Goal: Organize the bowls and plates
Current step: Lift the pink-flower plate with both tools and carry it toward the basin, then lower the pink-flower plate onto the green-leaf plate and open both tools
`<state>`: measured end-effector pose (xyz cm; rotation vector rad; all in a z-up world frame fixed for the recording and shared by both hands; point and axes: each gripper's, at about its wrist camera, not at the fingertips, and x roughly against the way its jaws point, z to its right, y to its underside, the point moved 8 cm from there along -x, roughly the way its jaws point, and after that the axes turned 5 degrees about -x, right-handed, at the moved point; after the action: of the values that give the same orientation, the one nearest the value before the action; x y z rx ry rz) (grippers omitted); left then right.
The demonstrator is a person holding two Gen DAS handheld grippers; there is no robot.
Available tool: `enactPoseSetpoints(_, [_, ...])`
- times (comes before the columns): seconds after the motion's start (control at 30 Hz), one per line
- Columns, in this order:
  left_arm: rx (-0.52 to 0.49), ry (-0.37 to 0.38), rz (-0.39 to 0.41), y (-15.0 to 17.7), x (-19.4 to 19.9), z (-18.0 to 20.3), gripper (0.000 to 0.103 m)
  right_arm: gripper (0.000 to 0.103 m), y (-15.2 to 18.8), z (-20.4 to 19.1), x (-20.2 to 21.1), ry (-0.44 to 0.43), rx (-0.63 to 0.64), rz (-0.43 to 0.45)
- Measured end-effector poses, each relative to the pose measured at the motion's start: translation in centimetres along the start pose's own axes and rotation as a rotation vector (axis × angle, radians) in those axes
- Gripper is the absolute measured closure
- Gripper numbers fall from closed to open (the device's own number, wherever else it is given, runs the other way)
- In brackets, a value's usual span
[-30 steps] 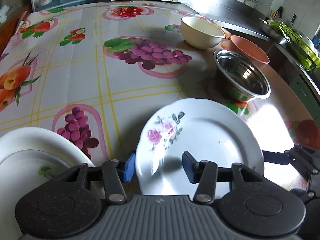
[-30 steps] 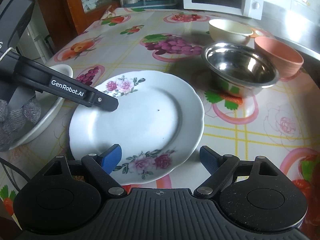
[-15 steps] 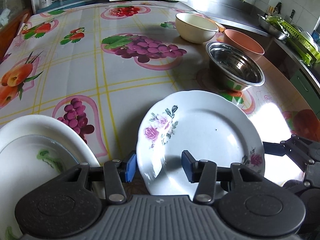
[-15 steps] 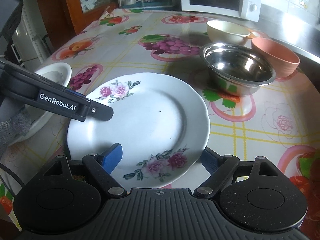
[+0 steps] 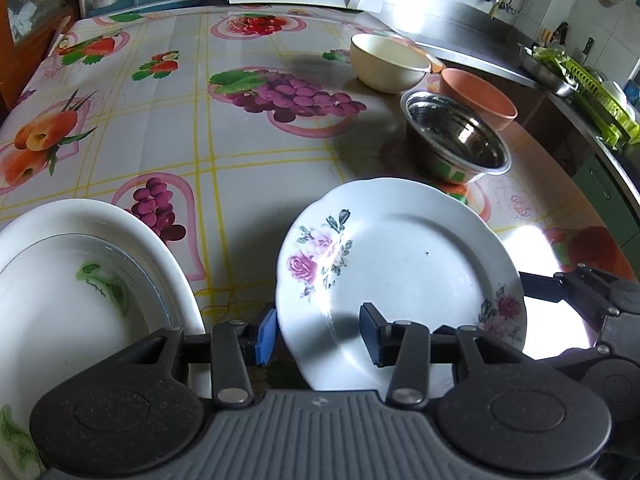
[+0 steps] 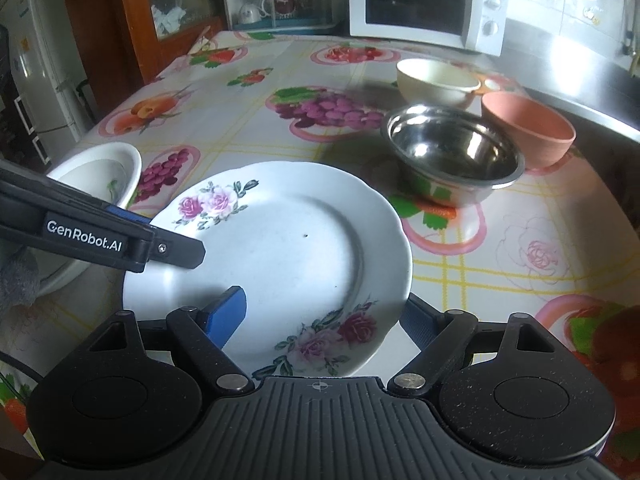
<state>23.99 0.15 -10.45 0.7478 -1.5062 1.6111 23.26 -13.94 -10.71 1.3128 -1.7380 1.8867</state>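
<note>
Plate right of deep dish; three bowls behind plate, microwave farther back.

Tablecloth bare far left; steel bowl, pink bowl, cream bowl block right.

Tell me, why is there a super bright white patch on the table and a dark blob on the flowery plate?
Left wrist view: sunlight glares off the fruit-print tablecloth, washing it white; the dark blob on the white rose-patterned plate is a shadow by the gripper finger. Right wrist view: softer light, glints inside the shiny steel bowl, and the fisheye lens bends the white microwave.
</note>
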Motion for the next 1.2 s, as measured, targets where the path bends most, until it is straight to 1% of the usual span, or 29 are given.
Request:
enactPoseSetpoints(0.2, [0.027, 0.0, 0.032, -0.1, 1.9, 0.0, 0.059, 0.018, -1.2, -1.0, 1.4, 0.0, 0.034, 0.035])
enactPoseSetpoints(0.43, [0.075, -0.034, 0.078, 0.2, 5.1, -1.5, 0.059, 0.018, -2.4, -3.8, 2.1, -0.039, 0.08, 0.062])
enactPoseSetpoints(0.63, [0.15, -0.076, 0.116, 1.0, 7.8, -4.7, 0.059, 0.018, -3.5, -7.6, 1.6, -0.099, 0.135, 0.065])
enactPoseSetpoints(0.8, [0.215, -0.115, 0.127, 2.3, 9.1, -7.9, 0.059, 0.018, -3.9, -10.8, 0.5, -0.15, 0.173, 0.052])
enactPoseSetpoints(1.03, [0.297, -0.155, 0.123, 4.1, 10.0, -12.3, 0.059, 0.018, -4.1, -14.7, -1.1, -0.191, 0.226, 0.027])
enactPoseSetpoints(1.2, [0.342, -0.163, 0.109, 5.3, 9.8, -14.6, 0.059, 0.018, -3.9, -16.4, -1.8, -0.203, 0.257, 0.009])
